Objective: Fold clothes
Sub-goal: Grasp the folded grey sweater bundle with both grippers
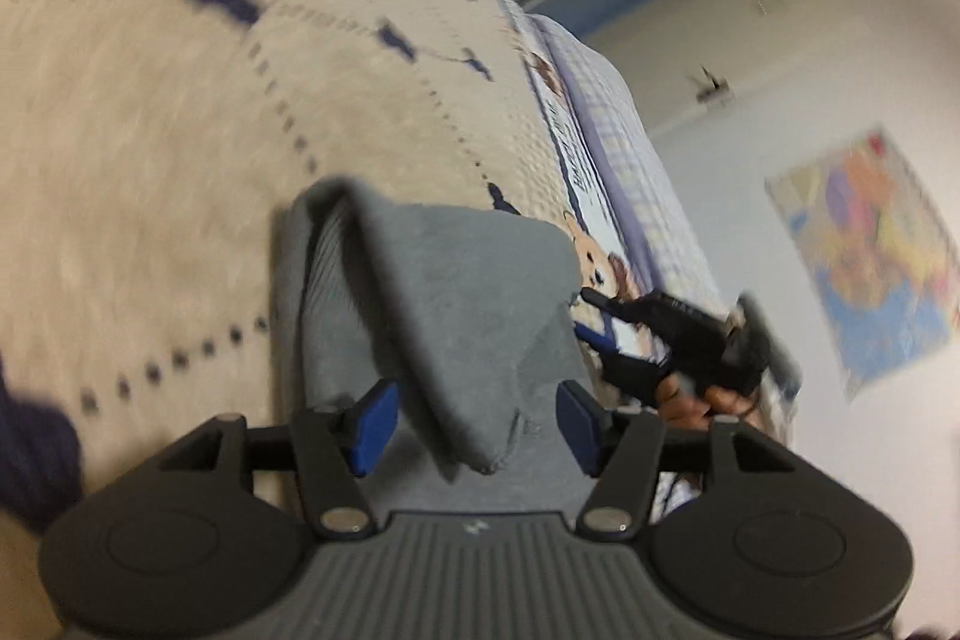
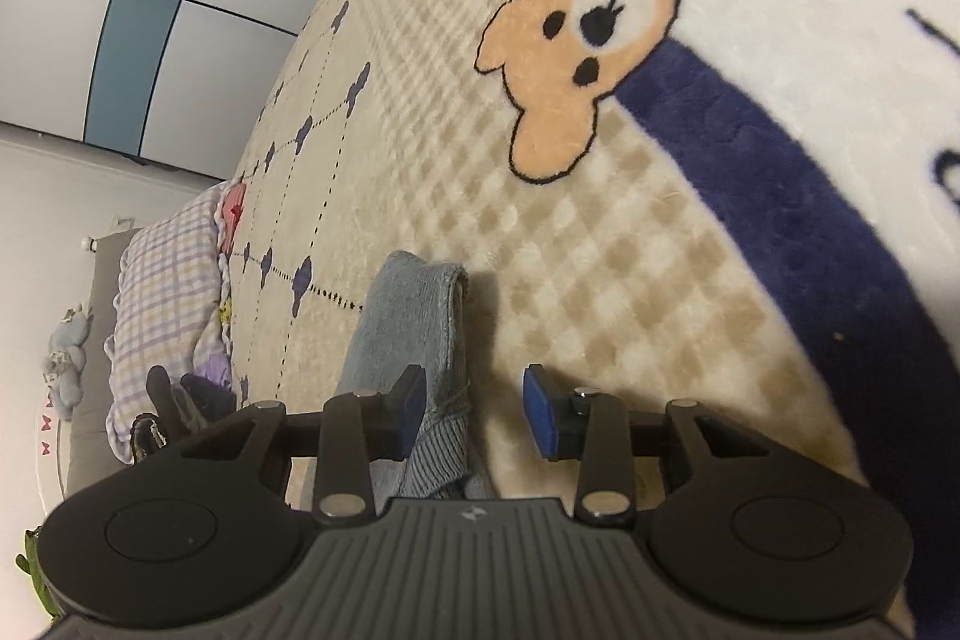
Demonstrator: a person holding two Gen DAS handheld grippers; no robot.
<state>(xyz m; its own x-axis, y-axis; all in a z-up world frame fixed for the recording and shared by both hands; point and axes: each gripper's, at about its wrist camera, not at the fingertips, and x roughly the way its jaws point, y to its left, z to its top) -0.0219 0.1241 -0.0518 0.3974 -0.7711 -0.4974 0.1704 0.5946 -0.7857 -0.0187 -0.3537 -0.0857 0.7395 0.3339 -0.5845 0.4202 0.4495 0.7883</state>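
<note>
**Folding a grey garment on a patterned blanket: release after a fold**

Left wrist view: the left gripper [image 1: 474, 427] stands open, pads clear of the grey garment [image 1: 456, 292] lying folded in the lower centre. Right wrist view: the right gripper [image 2: 474, 415] is parted, its left pad against the garment's edge and the other clear. The fold appears laid; the next move likely calls for regrasping a free edge. Open blanket [image 2: 600, 244] lies to the upper right, a checked quilt [image 2: 168, 274] at left.

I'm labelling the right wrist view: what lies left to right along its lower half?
Stuffed toy → checked quilt → grey garment → right claw → beige blanket.
</note>
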